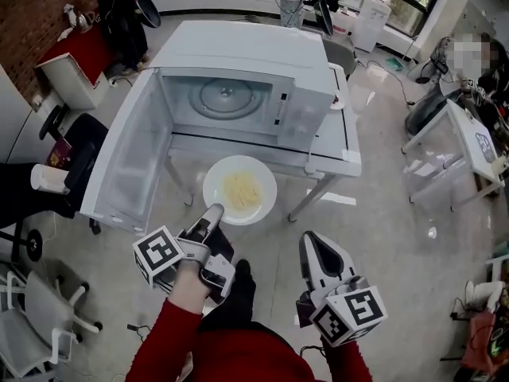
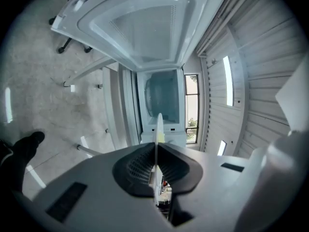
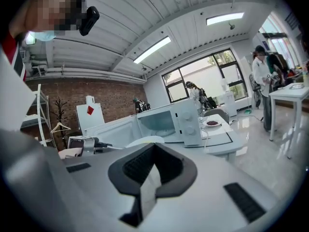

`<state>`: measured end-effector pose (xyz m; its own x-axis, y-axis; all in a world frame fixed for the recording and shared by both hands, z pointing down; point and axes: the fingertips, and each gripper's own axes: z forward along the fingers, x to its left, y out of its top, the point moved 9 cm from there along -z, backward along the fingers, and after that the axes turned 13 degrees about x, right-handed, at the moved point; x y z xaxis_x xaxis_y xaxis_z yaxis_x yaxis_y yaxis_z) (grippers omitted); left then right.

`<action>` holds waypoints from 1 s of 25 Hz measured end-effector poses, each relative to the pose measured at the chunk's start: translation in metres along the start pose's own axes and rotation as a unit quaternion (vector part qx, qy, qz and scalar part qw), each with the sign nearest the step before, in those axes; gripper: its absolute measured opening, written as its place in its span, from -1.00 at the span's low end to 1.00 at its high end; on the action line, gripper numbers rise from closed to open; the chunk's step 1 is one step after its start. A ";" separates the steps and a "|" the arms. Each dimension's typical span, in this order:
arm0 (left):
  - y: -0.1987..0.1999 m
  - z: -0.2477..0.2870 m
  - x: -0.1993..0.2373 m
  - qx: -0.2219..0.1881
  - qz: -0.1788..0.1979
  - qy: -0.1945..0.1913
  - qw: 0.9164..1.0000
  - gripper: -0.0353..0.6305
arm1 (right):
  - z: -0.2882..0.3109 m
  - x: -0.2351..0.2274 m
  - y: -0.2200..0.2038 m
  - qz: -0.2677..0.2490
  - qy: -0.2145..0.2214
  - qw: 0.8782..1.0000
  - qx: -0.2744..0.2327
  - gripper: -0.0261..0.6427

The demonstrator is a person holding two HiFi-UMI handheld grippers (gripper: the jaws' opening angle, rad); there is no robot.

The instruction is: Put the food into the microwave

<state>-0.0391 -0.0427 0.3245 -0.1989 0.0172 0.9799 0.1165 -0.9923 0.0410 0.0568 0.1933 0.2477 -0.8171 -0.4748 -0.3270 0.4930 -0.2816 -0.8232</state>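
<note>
A white plate [image 1: 219,177] with pale yellow food [image 1: 241,189] hangs in front of the white microwave [image 1: 238,54]. The microwave's door [image 1: 127,161] is swung open to the left, and the cavity with its glass turntable [image 1: 227,95] is bare. My left gripper [image 1: 215,211] is shut on the plate's near rim; in the left gripper view the plate [image 2: 159,127] shows edge-on between the jaws, facing the cavity [image 2: 161,95]. My right gripper [image 1: 312,241] hangs lower right, shut and holding nothing. In the right gripper view the plate [image 3: 145,140] lies left of the microwave [image 3: 166,122].
The microwave stands on a white table [image 1: 334,146] with a small dish [image 1: 338,100] at its right. Another white table [image 1: 469,138] stands to the right, office chairs [image 1: 40,309] to the left. A person [image 3: 260,76] stands at the back by the windows.
</note>
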 end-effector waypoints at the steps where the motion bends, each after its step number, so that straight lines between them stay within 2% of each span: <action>1: 0.005 0.004 0.000 -0.009 -0.003 0.002 1.000 -0.83 | 0.008 -0.003 0.007 -0.006 0.006 1.000 0.003 -0.88; 14: 0.054 0.055 -0.009 -0.100 -0.016 -0.016 0.995 -0.83 | 0.109 -0.034 0.075 -0.082 0.079 0.991 0.076 -0.88; 25: 0.075 0.090 0.006 -0.172 -0.001 -0.014 0.985 -0.83 | 0.178 -0.048 0.092 -0.155 0.146 0.970 0.120 -0.88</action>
<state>0.0563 -0.1059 0.3507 -0.1707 0.0181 0.9852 -0.2211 -0.9750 -0.0204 0.1946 0.0413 0.2704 -0.9698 -0.0886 -0.2270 0.2359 -0.5757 -0.7829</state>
